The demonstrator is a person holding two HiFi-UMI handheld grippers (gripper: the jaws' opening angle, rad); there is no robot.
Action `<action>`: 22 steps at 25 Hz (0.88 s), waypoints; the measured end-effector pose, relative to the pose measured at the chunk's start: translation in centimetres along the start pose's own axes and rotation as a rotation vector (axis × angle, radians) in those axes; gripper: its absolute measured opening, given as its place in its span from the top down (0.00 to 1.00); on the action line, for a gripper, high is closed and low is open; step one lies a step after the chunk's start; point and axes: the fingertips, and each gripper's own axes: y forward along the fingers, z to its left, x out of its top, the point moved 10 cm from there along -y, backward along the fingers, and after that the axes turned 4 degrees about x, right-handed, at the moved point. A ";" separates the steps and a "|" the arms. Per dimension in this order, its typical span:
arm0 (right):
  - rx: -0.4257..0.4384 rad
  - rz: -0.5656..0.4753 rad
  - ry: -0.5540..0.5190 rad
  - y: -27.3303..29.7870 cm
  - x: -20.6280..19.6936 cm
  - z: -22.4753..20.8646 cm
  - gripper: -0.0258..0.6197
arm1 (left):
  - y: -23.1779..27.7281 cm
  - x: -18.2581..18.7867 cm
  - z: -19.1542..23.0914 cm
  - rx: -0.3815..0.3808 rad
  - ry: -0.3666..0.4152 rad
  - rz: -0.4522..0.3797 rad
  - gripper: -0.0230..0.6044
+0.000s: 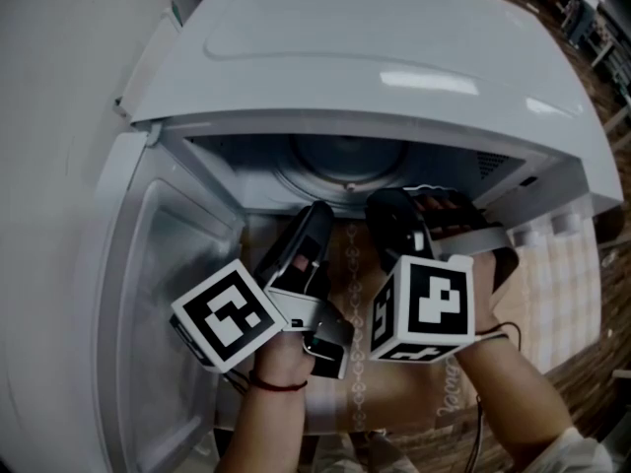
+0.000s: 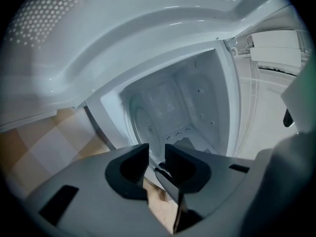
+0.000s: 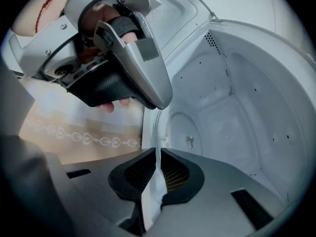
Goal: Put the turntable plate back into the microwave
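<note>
Nearest in the head view, the person's left hand (image 1: 284,361) and right hand (image 1: 498,328) hold the grippers side by side, and their marker cubes (image 1: 229,315) (image 1: 424,308) are just apart above a tan patterned surface (image 1: 394,407). The right gripper (image 3: 158,157) points steeply down, its jaws clamped on the thin pale rim of the turntable plate (image 3: 154,186). That plate stands edge-on to the gripper's camera, at the mouth of the microwave (image 1: 394,47). From the jaws the rim runs up to the tip of the left gripper (image 2: 156,154), which hangs close above the right one and lies nearly level. The left jaws stand a narrow gap apart; I cannot tell whether the rim sits in that gap. The open door (image 1: 168,304) swings out to the left, close beside the left cube, so there is little room on that side. Both gripper tips sit just under the top lip of the opening. Beyond them the cavity (image 3: 237,107) is bare, with free room right up to its white walls. A round recess (image 3: 190,130) in its floor has a small hub at the centre.
</note>
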 end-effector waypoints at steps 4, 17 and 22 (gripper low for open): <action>-0.008 0.000 0.001 0.0 0.0 0.0 0.88 | 0.0 -0.1 -0.1 -0.012 -0.013 -0.003 0.82; -0.009 -0.003 -0.002 0.1 0.1 0.1 0.88 | -0.6 -0.3 0.2 -0.017 -0.045 -0.004 0.82; -0.001 -0.018 0.008 0.0 -0.1 0.1 0.88 | -0.7 -0.4 0.2 -0.024 -0.032 -0.010 0.82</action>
